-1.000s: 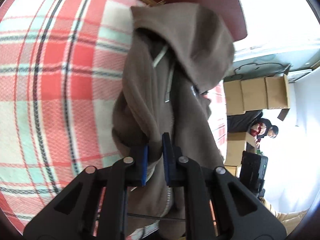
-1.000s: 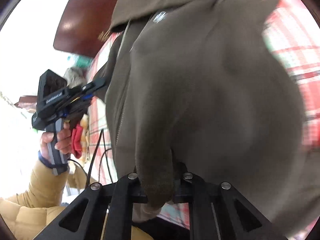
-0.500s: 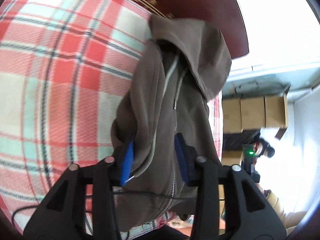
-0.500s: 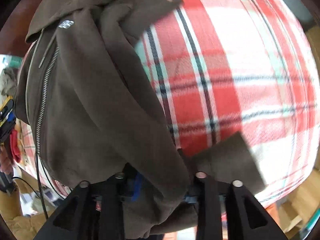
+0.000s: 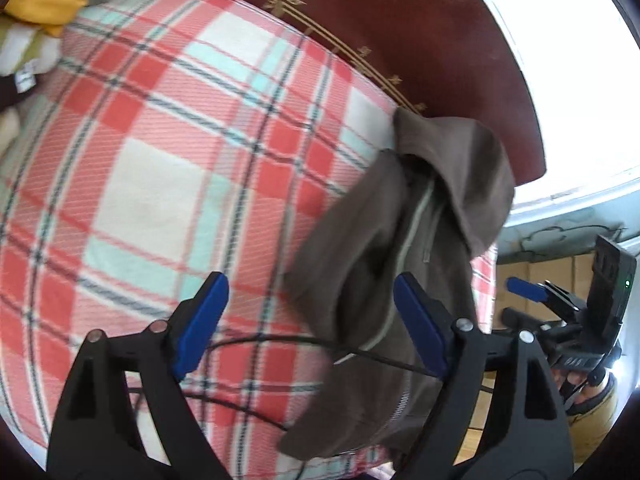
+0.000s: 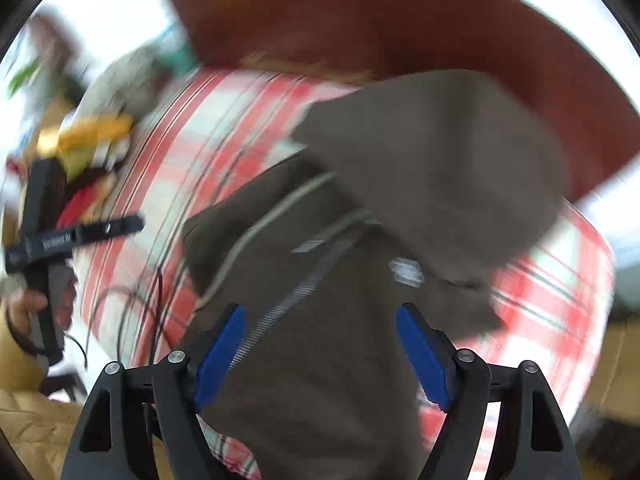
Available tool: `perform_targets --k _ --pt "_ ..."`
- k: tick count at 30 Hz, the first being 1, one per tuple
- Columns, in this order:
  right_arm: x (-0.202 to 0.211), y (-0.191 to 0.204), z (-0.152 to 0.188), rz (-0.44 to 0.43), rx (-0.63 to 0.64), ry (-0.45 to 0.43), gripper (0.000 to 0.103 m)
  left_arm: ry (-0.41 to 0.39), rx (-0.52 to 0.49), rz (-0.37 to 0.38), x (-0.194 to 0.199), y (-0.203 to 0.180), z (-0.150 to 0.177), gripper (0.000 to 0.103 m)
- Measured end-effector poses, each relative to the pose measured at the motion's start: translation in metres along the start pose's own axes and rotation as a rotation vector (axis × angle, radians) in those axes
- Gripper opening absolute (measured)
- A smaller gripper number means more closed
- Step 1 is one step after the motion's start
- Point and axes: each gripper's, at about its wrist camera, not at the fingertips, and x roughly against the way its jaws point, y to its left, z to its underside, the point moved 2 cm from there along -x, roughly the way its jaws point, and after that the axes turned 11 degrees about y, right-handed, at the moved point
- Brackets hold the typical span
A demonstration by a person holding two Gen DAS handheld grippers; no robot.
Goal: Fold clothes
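I have just let both hand-held grippers open wide: my left hand-held gripper [image 5: 308,320] stands spread above the bed [image 5: 160,184], with only an edge of the brown hoodie [image 5: 384,264] reaching in by its right pad, and my right hand-held gripper [image 6: 320,344] is spread over the hoodie [image 6: 360,360], nothing pinched by either. The hoodie lies bunched lengthwise on the plaid bedcover near the right edge of the bed, hood [image 5: 460,176] toward the far headboard [image 5: 420,40], zipper [image 6: 296,292] facing up. I judge the step now is to re-grip for the next fold. To do it well I should pick matching points on each side of the body, bite through a single clean edge instead of a heaped wrinkle, and keep clear of the loose black cable [image 5: 280,340] crossing the cover so it doesn't get caught in the fold.
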Motion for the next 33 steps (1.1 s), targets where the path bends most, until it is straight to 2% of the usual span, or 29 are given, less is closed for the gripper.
perform_targets --k 5,9,14,19,22,25,28,31,32,33 --pt "-0.077 0.035 -0.019 -0.045 0.021 0.073 0.080 -0.032 -0.001 -0.053 0.015 0.015 0.008 0.085" --pt "-0.101 0.036 -0.024 -0.042 -0.012 0.104 0.080 -0.057 -0.005 -0.082 0.020 0.024 0.011 0.085" --pt "-0.112 0.033 -0.026 -0.023 -0.040 0.102 0.080 -0.021 0.041 -0.065 0.013 0.043 0.016 0.085" --pt "-0.099 0.061 -0.028 -0.075 0.013 0.038 0.080 0.002 0.076 -0.057 0.006 0.052 0.025 0.085" --pt "-0.094 0.096 -0.029 -0.032 0.140 -0.004 0.081 0.006 0.082 -0.052 0.006 0.054 0.028 0.085" --pt "-0.115 0.125 -0.030 0.079 0.261 0.046 0.081 0.000 0.094 -0.041 0.009 0.056 0.030 0.085" --pt "-0.148 0.132 -0.034 0.153 0.285 0.085 0.081 0.003 0.102 -0.033 0.011 0.059 0.034 0.085" --pt "-0.165 0.125 -0.036 0.147 0.263 0.069 0.071 0.008 0.116 -0.025 0.014 0.066 0.038 0.085" --pt "-0.164 0.117 -0.038 0.115 0.230 0.064 0.060 0.008 0.122 -0.022 0.015 0.069 0.039 0.085" --pt "-0.159 0.108 -0.040 0.067 0.182 0.060 0.037 0.009 0.129 -0.018 0.016 0.071 0.040 0.085"
